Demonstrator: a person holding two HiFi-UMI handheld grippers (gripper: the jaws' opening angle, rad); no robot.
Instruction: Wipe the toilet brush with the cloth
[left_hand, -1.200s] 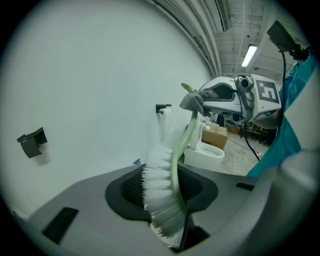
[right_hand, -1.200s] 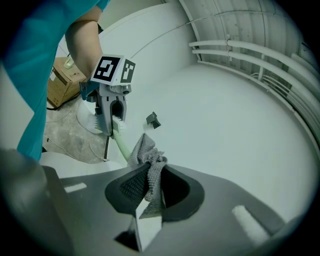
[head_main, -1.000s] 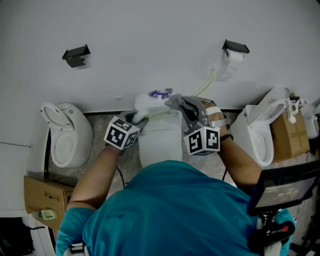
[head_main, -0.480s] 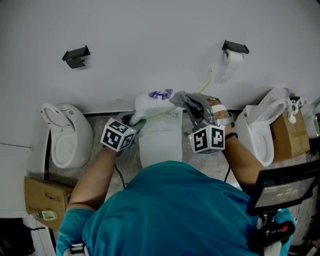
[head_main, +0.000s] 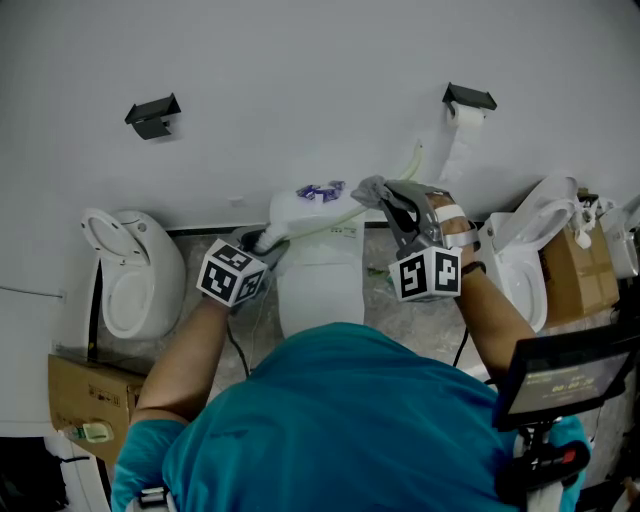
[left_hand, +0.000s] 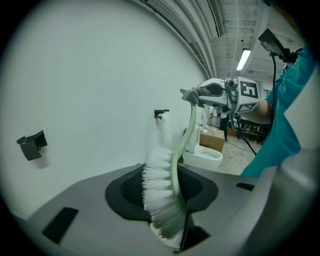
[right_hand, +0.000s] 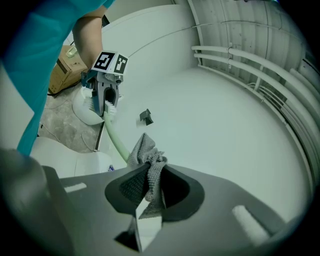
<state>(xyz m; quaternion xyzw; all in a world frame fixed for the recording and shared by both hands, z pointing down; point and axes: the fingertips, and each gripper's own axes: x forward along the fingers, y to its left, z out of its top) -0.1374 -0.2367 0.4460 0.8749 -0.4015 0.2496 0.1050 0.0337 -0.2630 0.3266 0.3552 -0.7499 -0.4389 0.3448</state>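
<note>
**Grey cloth (head_main: 371, 187) partway up the toilet brush (left_hand: 173, 172), wall (head_main: 300, 80) close behind**

Got the left gripper (head_main: 262, 240) clamped on the white bristle end, above the middle toilet (head_main: 320, 290). Runs long-ways up and right from there, toward the wall. Right gripper (head_main: 392, 200) pinched shut on the cloth, pressed against the pale green handle, well clear of the bristles. Probably calls for sliding along that line. Tight near the paper roll (head_main: 465, 115) past the tip; roomier back toward the bristles.
</note>
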